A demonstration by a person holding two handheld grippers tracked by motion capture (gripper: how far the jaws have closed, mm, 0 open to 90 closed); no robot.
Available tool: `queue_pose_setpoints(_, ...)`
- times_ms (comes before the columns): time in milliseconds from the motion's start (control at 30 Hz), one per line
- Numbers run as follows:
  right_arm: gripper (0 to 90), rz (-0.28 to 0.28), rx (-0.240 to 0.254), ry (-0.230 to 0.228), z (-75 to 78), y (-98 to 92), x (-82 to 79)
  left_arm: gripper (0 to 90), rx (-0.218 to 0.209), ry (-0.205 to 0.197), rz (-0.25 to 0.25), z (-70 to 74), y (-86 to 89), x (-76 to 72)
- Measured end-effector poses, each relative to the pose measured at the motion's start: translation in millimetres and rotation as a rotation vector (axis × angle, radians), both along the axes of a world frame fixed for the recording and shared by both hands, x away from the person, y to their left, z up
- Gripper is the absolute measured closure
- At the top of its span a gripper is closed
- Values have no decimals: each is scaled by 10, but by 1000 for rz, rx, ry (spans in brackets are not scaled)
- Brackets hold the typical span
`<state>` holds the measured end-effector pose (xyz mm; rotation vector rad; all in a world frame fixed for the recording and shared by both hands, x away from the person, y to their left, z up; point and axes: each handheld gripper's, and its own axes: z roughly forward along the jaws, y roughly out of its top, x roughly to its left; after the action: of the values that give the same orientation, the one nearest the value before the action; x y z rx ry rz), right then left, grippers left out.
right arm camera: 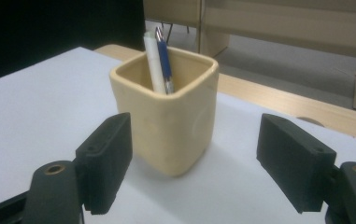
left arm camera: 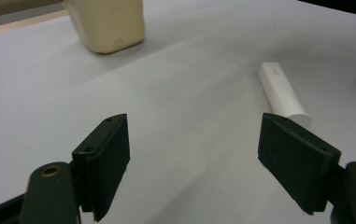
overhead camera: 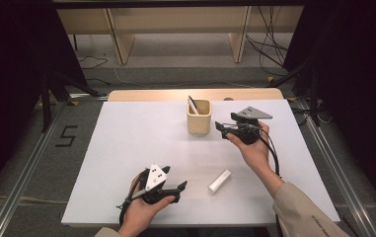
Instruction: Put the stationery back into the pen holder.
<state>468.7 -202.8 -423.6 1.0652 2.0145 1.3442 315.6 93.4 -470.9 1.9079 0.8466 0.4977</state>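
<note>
High view: the right gripper (overhead camera: 221,127), jaws wide and empty, faces the cup (overhead camera: 198,117) holding pens (right arm camera: 159,60), seemingly after a drop-off, while the left gripper (overhead camera: 179,190), also wide, aims toward the white tube (overhead camera: 219,181) just ahead.

Even bright light, soft shadows, perhaps slight blur.

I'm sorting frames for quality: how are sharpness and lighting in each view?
High view: white table evenly lit, surroundings dark, detail soft. Left gripper view: white tube fairly sharp with a faint shadow, beige cup cropped at the top. Right gripper view: cup and its pens clear, background shelving blurred.
</note>
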Motion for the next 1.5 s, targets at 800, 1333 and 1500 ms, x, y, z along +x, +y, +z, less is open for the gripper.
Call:
queue_pose_setpoints(800, 259, 89, -54, 63, -152, -222, -423, 247, 16, 16, -27, -45, -113, -20)
queue_pose_setpoints(1333, 261, 82, -88, 85, -286, -425, -698, 275, 5, 62, -50, -73, -464, -87)
queue_pose_setpoints(1500, 262, 77, -79, 84, -289, -437, -701, 292, 23, 67, -59, -124, -686, -131)
